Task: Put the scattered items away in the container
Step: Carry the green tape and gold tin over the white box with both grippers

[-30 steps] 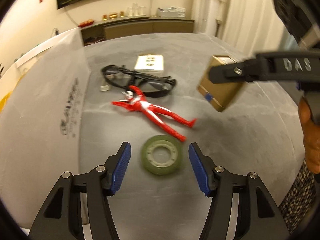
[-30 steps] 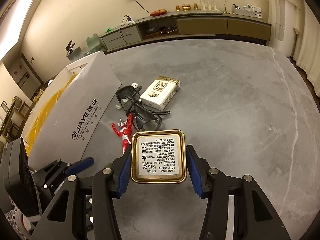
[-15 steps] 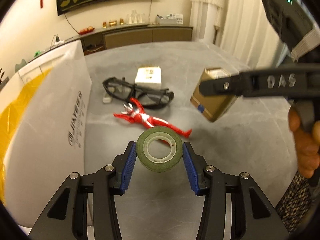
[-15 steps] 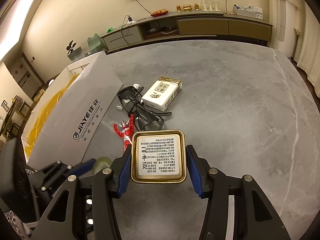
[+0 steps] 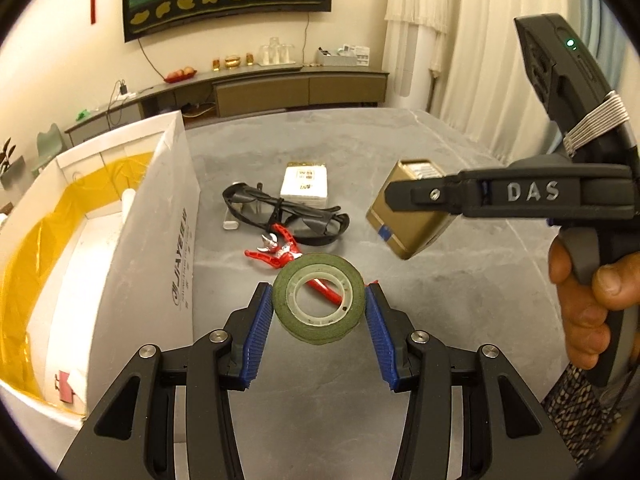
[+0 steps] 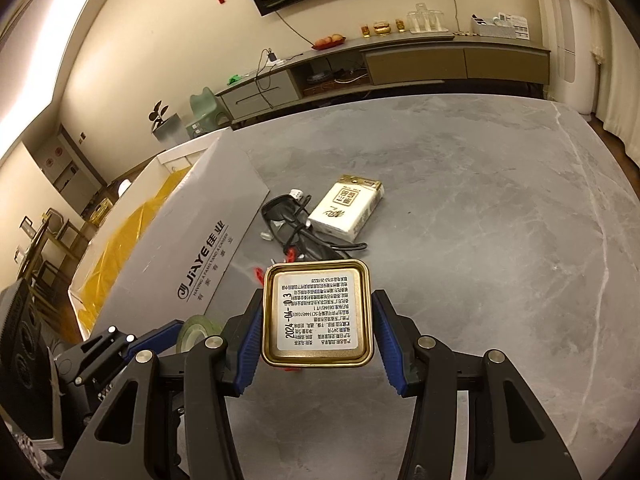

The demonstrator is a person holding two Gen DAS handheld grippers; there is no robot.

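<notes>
My left gripper [image 5: 319, 312] is shut on a green tape roll [image 5: 319, 304], held up above the grey table. My right gripper [image 6: 318, 316] is shut on a gold square tin [image 6: 316, 314] with a white printed label; the same tin [image 5: 408, 216] hangs in the air at the right of the left wrist view. On the table lie a red toy figure [image 5: 276, 254], black safety glasses [image 5: 280, 214] and a white and gold pack [image 5: 305, 182]. The white box [image 5: 120, 264] with yellow lining stands open at the left.
The box's raised flap [image 6: 192, 248] leans over the table's left part. A small white piece [image 5: 231, 225] lies beside the glasses. A person's hand [image 5: 592, 300] grips the right tool's handle. Bare grey table [image 6: 500, 220] stretches to the right; a sideboard [image 6: 400, 64] lines the far wall.
My left gripper closed on the tape roll and lifted it off the table, tilting upward so the box interior shows. The right gripper kept the tin and rose slightly.
</notes>
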